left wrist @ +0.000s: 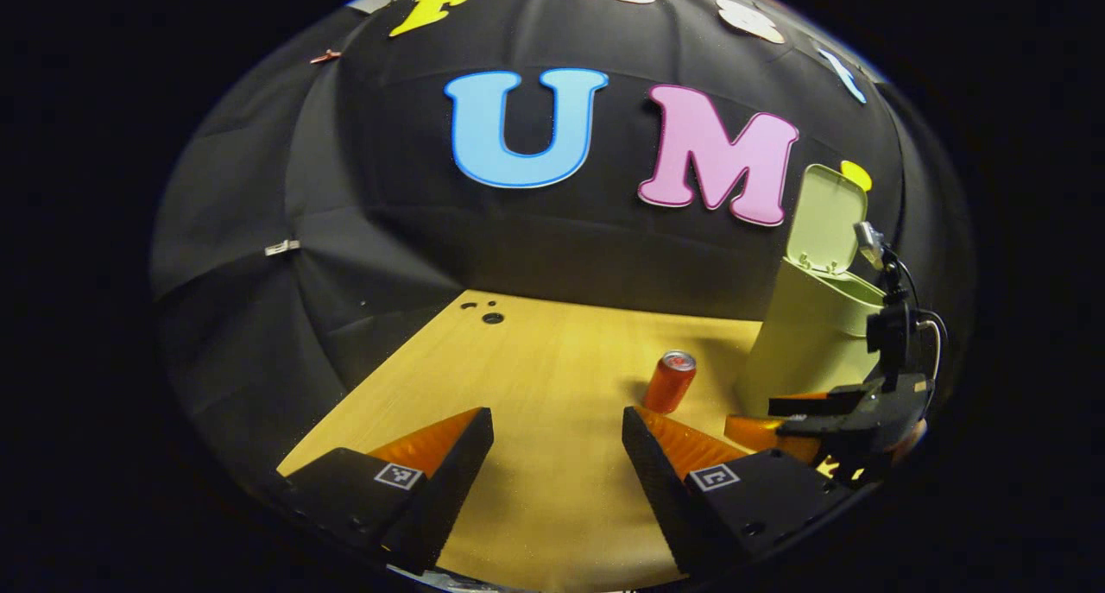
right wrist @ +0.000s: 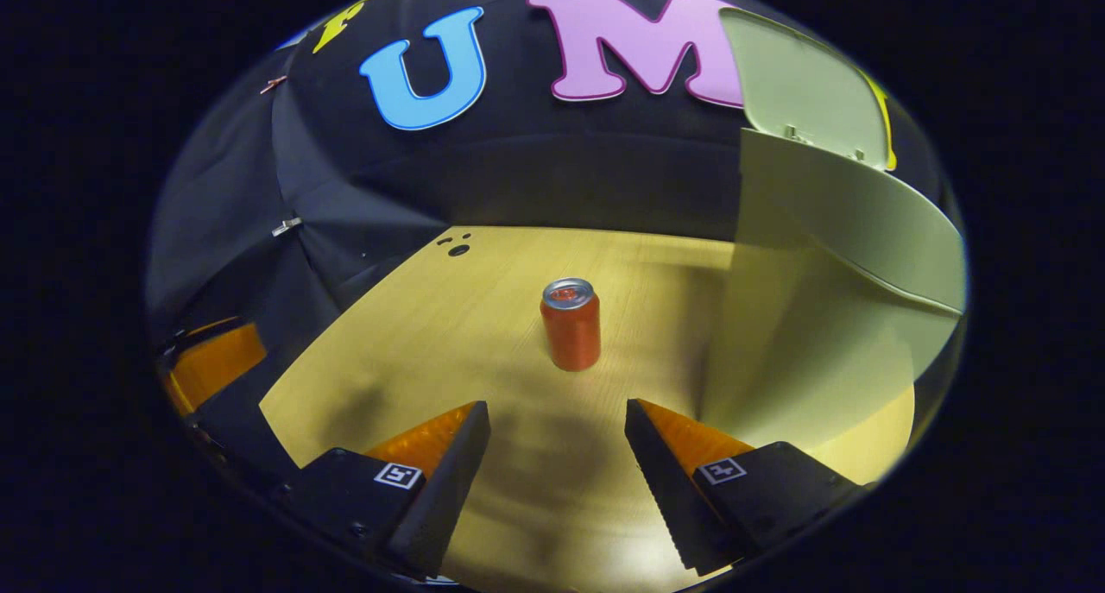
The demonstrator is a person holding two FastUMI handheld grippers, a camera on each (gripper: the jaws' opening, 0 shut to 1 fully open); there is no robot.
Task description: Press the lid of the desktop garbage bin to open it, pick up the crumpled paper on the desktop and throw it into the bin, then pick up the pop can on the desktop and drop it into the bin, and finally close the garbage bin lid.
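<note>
The garbage bin (right wrist: 820,317) stands with its lid (right wrist: 798,79) up, ready for the upright pop can (right wrist: 571,324) mid-surface (right wrist: 414,334); the right gripper (right wrist: 557,455) faces it, fingers spread and empty; the left gripper (left wrist: 557,459) likewise gapes, holding nothing.

Glossy metal can (right wrist: 571,324), wood-grain desktop (right wrist: 432,334)

In my right gripper view, the pop can (right wrist: 571,324) stood upright at frame centre on the wooden desktop (right wrist: 414,334), its body orange-red and its top silver. The garbage bin (right wrist: 829,256), pale green, occupied the right side of the frame, with its lid (right wrist: 798,79) raised at upper right. In my left gripper view, the can (left wrist: 671,381) stood just left of the bin (left wrist: 807,338), at lower right of centre.
</note>
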